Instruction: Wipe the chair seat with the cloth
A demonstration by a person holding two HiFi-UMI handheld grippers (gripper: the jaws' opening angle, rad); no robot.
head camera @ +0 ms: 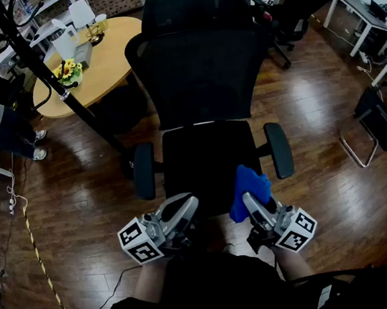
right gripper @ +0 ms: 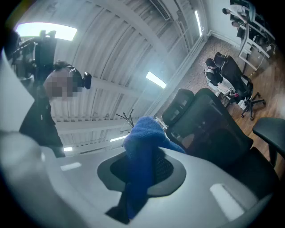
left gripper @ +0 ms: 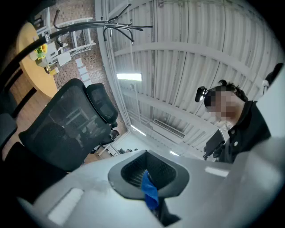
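cloth, soft, light and floppy, is clamped at a bunched fold in the right gripper's jaws, likely a secure hold. left gripper is closed, with the chair seat just ahead of both.

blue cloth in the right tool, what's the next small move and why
Probably lower the right tool so the blue fleecy cloth presses onto the black chair seat. The cloth is clamped, but in the head view it seems raised over the seat's front edge, not flat on it.
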